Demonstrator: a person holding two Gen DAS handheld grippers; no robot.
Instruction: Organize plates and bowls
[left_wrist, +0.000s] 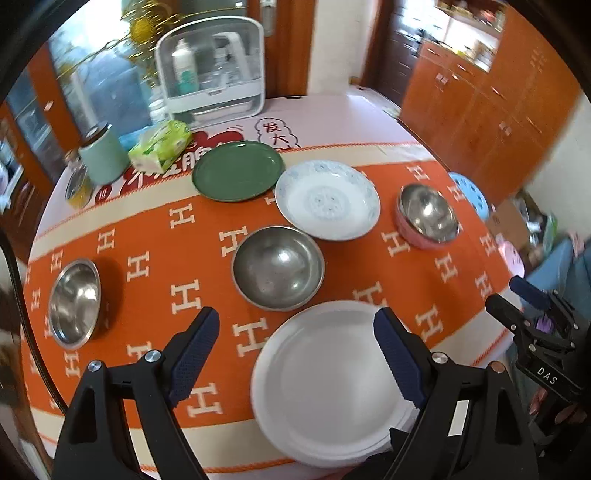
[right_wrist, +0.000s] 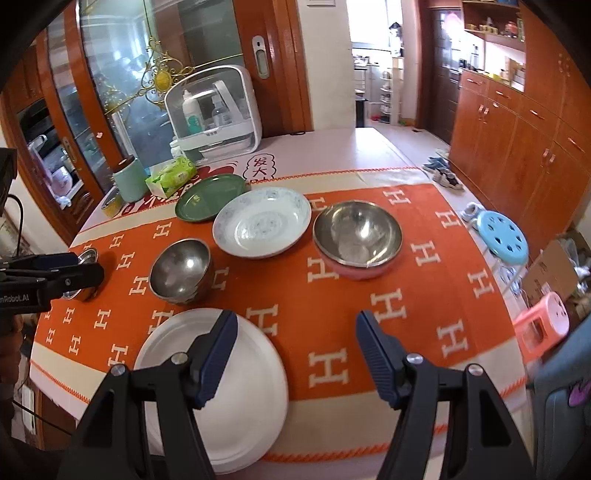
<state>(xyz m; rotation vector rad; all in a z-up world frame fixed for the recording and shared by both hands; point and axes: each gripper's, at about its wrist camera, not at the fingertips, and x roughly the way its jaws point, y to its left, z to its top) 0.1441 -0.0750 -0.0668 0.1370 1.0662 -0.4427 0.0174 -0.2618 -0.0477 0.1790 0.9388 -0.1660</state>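
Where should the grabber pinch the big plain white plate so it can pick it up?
Probably its thin raised rim. The white plate lies flat on the cloth, so nothing else sticks up. The open left gripper hovers over its near side; come in low from there, one finger above the rim, one beneath.

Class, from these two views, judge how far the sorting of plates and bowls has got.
Done: nothing looks stacked yet. The green plate, patterned plate, white plate, pink bowl and two steel bowls lie apart. In hand: nothing; left gripper and right gripper are open. Left: all grouping.
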